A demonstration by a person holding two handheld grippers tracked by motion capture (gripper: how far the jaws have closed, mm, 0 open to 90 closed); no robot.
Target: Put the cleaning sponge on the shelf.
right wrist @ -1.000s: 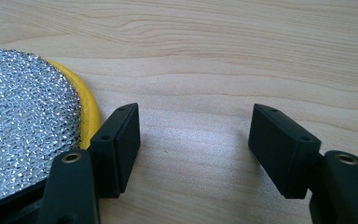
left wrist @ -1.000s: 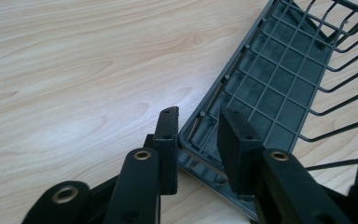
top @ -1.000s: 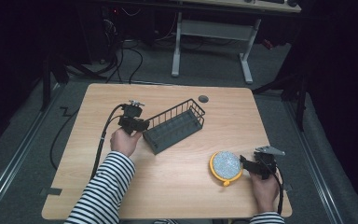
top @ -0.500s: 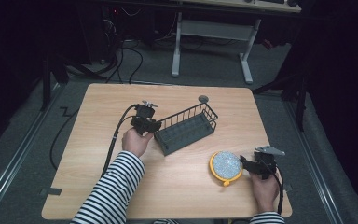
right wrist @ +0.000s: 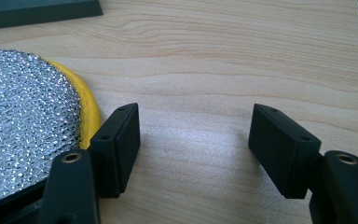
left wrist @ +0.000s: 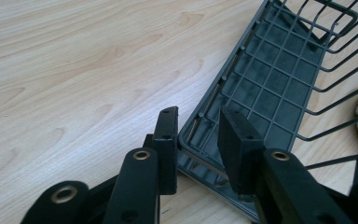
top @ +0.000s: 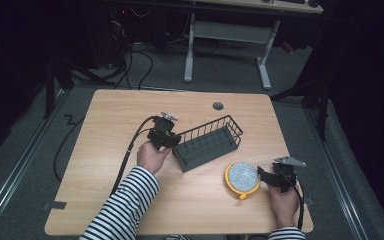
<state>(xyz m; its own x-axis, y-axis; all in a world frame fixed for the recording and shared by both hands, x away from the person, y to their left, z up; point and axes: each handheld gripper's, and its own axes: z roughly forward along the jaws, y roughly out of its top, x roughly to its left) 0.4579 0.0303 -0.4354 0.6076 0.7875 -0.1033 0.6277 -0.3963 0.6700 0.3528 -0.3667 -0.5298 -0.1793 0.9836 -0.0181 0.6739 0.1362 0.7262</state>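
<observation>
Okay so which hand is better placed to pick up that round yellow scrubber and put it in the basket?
Right. The right claw is open with the yellow scrubber just beside one jaw. The left claw straddles the end rim of the wire basket, so it is occupied.

Light wooden table, dark wire basket at centre, yellow-rimmed silvery scrubber just beside it

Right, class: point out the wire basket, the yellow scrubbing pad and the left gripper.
wire basket (top: 207, 142), high view, on its dark floor
yellow scrubbing pad (top: 243, 175), high view, on its silvery top
left gripper (left wrist: 198, 128), left gripper view, midway between its fingertips, at the basket's end wall
</observation>
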